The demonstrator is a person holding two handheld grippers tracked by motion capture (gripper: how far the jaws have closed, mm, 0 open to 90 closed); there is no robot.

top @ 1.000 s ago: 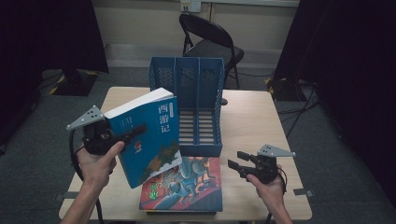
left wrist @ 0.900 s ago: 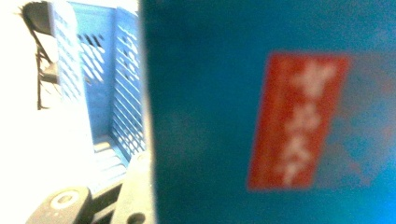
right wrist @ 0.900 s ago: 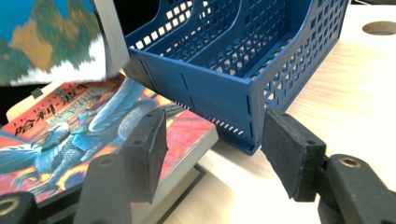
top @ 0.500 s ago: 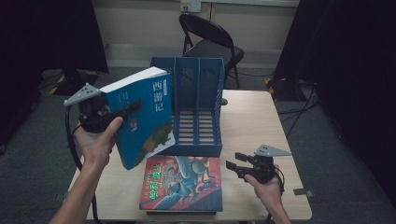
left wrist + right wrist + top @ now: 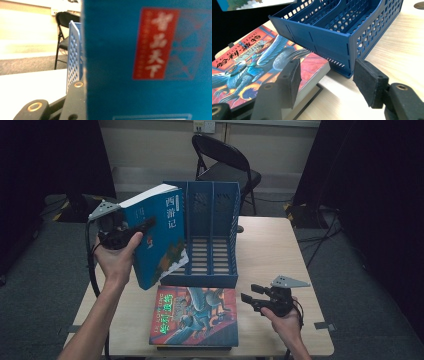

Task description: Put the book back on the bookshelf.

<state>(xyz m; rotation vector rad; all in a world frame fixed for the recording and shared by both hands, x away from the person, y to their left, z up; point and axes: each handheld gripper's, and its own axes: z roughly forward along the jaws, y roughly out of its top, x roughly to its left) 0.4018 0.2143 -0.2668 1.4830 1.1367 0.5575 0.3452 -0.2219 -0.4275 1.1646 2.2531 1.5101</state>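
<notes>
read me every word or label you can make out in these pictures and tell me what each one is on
"西游记": white, on the blue book held in the left gripper.
"J.K. ROWLING" and "哈利·波特": on the red book lying flat on the table.
Red label on the blue book's cover: four white characters, too blurred to read.

A thick blue book (image 5: 157, 240) with a white Chinese title on its spine is held off the desk, tilted with its top leaning left, its white page edges turned up and far. It is seen just left of the blue slotted file rack (image 5: 212, 232), overlapping that rack's left wall. A red label with pale characters (image 5: 156, 43) is seen on its cover.
</notes>
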